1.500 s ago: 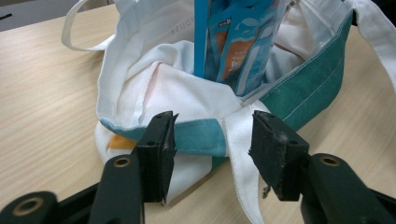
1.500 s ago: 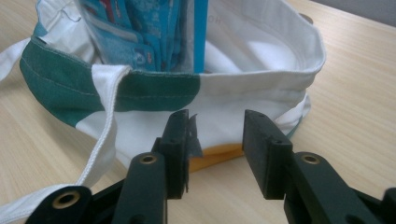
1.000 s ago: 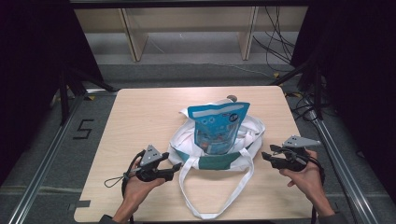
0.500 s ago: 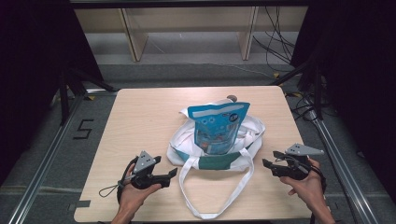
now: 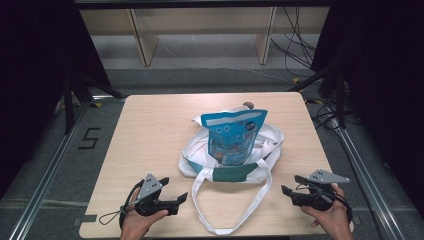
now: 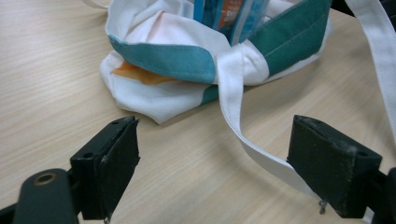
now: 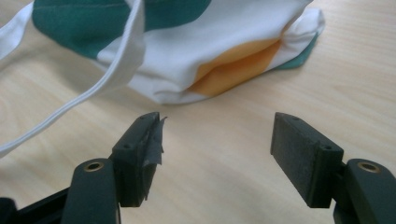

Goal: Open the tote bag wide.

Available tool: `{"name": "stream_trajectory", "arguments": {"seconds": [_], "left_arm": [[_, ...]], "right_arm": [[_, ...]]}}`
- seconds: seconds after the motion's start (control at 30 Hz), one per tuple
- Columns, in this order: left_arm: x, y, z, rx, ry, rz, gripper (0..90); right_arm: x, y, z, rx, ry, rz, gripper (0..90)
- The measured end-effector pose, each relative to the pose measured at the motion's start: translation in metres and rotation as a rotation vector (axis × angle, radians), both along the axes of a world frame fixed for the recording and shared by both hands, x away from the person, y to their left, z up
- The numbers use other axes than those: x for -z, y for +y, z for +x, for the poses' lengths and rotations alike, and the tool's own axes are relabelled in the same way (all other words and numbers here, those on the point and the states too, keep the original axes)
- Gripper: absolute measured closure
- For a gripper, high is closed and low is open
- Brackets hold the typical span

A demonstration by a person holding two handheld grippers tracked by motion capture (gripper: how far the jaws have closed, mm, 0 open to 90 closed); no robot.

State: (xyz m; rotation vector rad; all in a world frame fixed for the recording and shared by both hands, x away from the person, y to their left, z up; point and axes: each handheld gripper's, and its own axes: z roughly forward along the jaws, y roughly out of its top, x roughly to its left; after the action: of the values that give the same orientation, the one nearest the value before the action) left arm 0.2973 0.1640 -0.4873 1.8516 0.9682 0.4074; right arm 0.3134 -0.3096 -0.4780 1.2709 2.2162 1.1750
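One tote bag (image 5: 231,160) mid-table, blue pouch (image 5: 231,136) upright inside | handles (image 5: 227,205) trail toward near edge | left gripper (image 5: 182,198) and right gripper (image 5: 285,185) flank the bag, jaws wide, empty | step: likely pre-grasp; next: close on handles.

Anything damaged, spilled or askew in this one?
One oddity: the pad on one finger of the right gripper looks torn, a ragged flap peeling off its tip. Otherwise the blue pouch stands in the tote bag, nothing spilled.
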Motion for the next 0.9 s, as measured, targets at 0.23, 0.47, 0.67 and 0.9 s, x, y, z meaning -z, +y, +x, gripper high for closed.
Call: {"name": "stream_trajectory", "arguments": {"seconds": [0.23, 0.47, 0.67, 0.9], "left_arm": [[0.004, -0.006, -0.007, 0.048, -0.015, 0.046, 15.9], [0.009, -0.006, -0.014, 0.059, 0.0, 0.052, 15.8], [0.014, -0.015, -0.022, 0.089, 0.017, 0.074, 15.8], [0.014, -0.014, -0.022, 0.089, 0.021, 0.1, 15.8]], "right_arm": [[0.008, 0.004, -0.016, -0.039, 0.021, 0.002, 29.7], [0.016, 0.002, -0.025, -0.065, 0.044, -0.026, 25.0], [0.019, 0.004, -0.033, -0.089, 0.043, -0.049, 22.2], [0.022, 0.01, -0.045, -0.095, 0.093, -0.063, 21.8]]}}
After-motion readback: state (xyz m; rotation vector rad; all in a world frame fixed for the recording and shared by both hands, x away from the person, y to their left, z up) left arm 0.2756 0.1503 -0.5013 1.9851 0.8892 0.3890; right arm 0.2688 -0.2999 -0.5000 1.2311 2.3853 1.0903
